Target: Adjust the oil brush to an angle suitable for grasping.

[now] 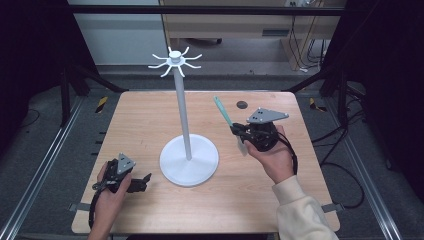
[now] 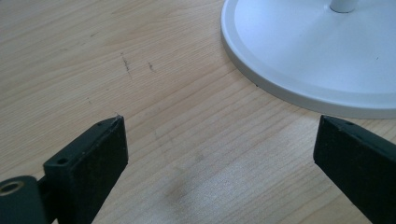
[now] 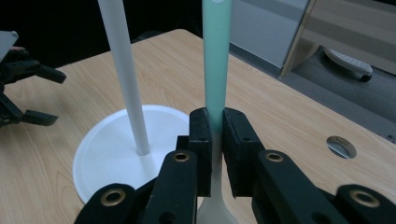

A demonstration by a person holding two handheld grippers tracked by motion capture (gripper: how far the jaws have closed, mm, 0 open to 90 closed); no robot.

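The spoon (image 1: 223, 113), teal-handled, is clamped in the right gripper (image 1: 243, 135) right of the white stand (image 1: 184, 107) on the wooden table (image 1: 135, 125); the left gripper (image 1: 141, 181) sits left of the stand's base. In the left gripper view, its jaws stand wide apart over bare wood beside the base (image 2: 299, 60). In the right gripper view, the jaws pinch the spoon's handle (image 3: 217, 56) upright beside the pole (image 3: 123, 74); grey floor lies beyond.
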